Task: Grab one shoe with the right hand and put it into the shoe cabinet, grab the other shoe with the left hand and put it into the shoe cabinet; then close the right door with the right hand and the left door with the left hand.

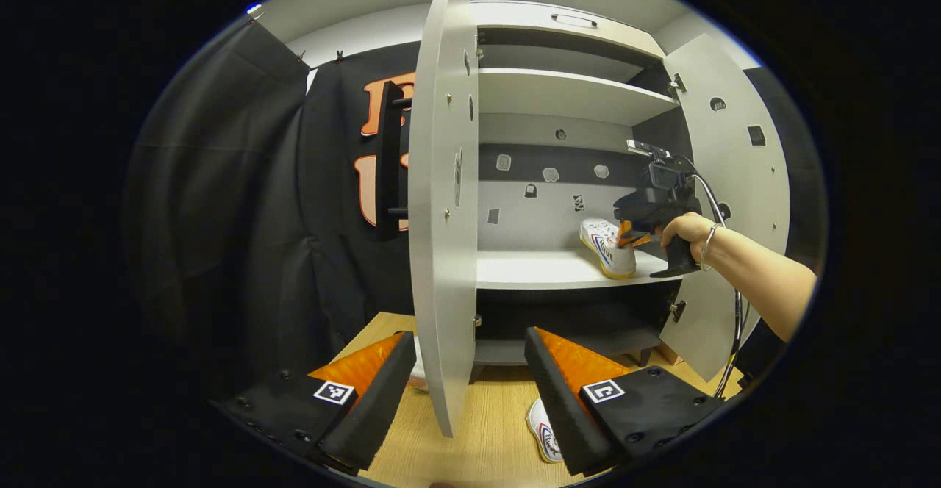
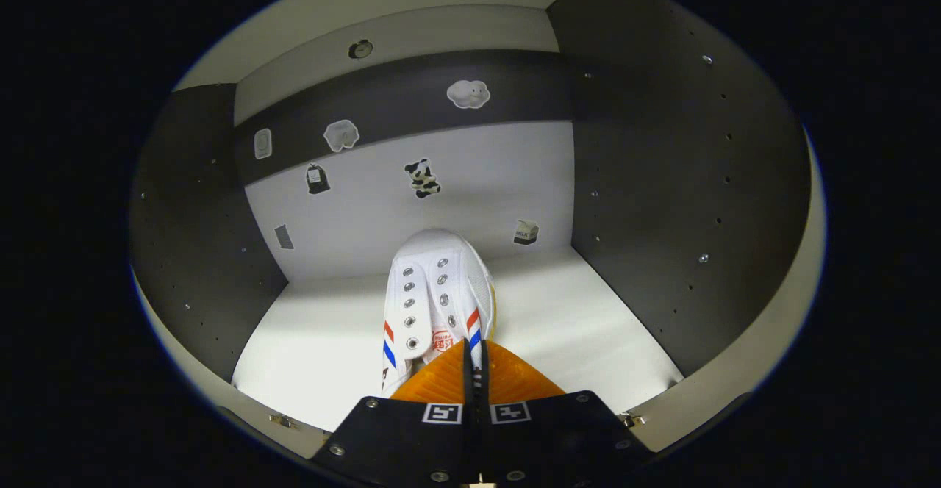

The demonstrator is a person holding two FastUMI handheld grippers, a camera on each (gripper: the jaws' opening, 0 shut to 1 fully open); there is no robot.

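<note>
A white shoe [image 2: 434, 293] with red and blue stripes stands on the white middle shelf [image 2: 588, 326] of the shoe cabinet, toe toward the back wall. My right gripper [image 2: 474, 359] is shut on the rim at its heel end. In the left gripper view the same shoe [image 1: 609, 248] sits at the shelf's right end, with the right gripper [image 1: 634, 235] on it, held by a hand [image 1: 684, 229]. The second white shoe [image 1: 542, 429] lies on the wooden floor [image 1: 485, 429] below. My left gripper [image 1: 467, 337] is open over it, holding nothing.
Both cabinet doors are open: the left door [image 1: 441, 201] stands edge-on right in front of my left gripper, and the right door [image 1: 728, 179] swings out behind the person's arm. Small stickers [image 2: 423, 177] dot the cabinet's back wall. Black cloth [image 1: 242, 216] hangs to the left.
</note>
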